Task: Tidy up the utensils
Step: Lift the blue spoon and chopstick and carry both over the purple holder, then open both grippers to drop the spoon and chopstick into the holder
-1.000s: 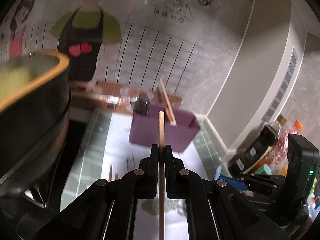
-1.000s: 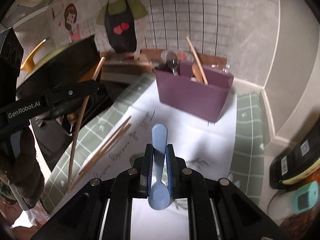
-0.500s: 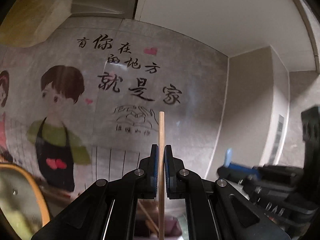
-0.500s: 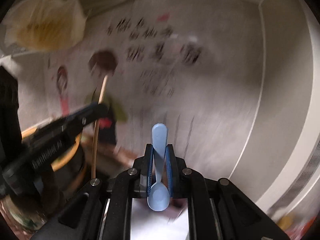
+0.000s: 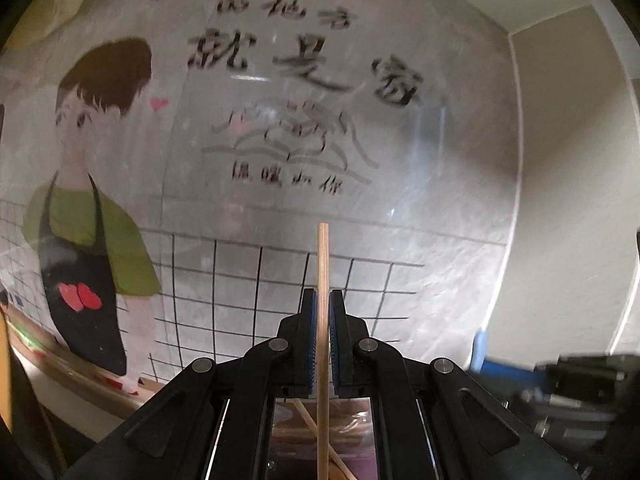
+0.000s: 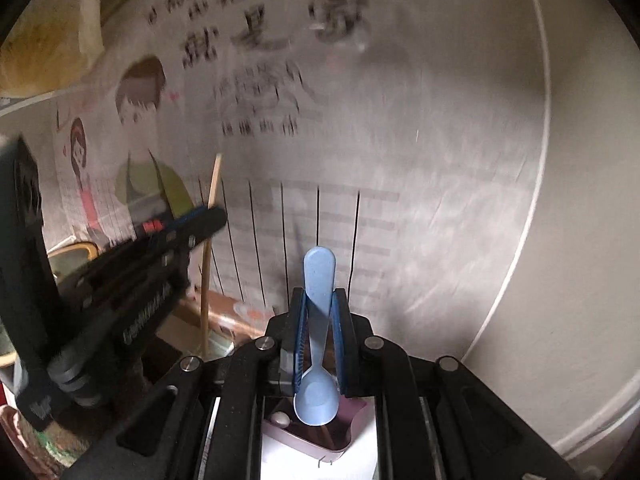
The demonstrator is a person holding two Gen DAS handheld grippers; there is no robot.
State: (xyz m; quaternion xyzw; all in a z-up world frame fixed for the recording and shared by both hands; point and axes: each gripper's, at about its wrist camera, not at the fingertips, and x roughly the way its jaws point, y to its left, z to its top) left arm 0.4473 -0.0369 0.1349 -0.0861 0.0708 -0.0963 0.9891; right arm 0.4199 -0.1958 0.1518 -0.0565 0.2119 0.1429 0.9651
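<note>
Chopstick (image 5: pixel 322 300) clamped upright between the pads of the left gripper (image 5: pixel 322 304), jaws narrowed onto the thin wooden shaft; tip poking up past the fingertips, lower length running down between the arms and out of the bottom of the view. Below the jaws, through the gap in the arms, a second wooden stick (image 5: pixel 310 424) lying slantwise over a purple container (image 5: pixel 360 464), only partly seen. Ahead of the jaws, a wall sticker (image 5: pixel 96 216) of a cartoon boy in a green shirt and dark apron, with blurred black lettering alongside

Blue spoon (image 6: pixel 318 320) pinched between the pads of the right gripper (image 6: pixel 319 304), jaws closed on the narrow neck of the handle; broad handle end sticking up beyond the fingertips, bowl hanging behind the jaws, back toward the camera. Directly beneath the bowl, the purple container (image 6: pixel 340 444) on a white sheet (image 6: pixel 280 460), its far side hidden by the gripper body. Left of the right jaws, the left gripper (image 6: pixel 212 216) blurred, gripping the chopstick (image 6: pixel 210 240) near-vertical. Whether the spoon bowl touches the container: cannot tell
</note>
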